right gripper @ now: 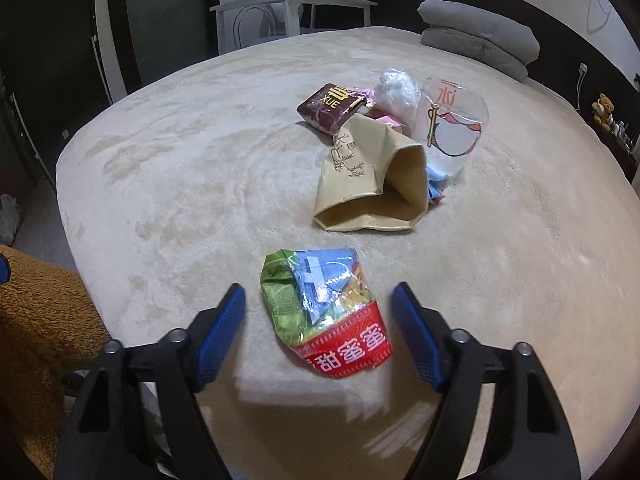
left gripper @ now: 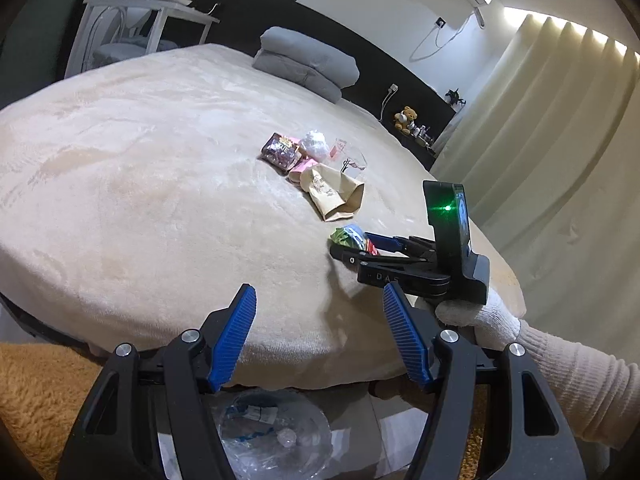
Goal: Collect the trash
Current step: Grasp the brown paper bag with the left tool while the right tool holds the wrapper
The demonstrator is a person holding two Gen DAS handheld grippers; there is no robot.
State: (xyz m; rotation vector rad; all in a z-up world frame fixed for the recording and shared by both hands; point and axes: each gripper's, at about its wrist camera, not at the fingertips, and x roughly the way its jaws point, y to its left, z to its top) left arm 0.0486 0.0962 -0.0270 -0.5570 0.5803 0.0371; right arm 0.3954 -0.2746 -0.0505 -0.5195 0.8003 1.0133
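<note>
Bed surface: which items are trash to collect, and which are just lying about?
Trash:
green, blue and red snack wrapper
tan paper bag
maroon packet
clear printed plastic bag
white crumpled plastic

Just there:
folded grey blanket
brown teddy bear

Left wrist view low at bed (left gripper: 120, 200) edge; right nearer, steeper; both share trash pile (right gripper: 380, 140).

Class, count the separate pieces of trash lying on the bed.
6 visible: green-red snack wrapper nearest; tan paper bag; clear plastic cup; brown packet; white crumpled plastic; pink wrapper. Blue scraps behind the bag may hide more.
</note>
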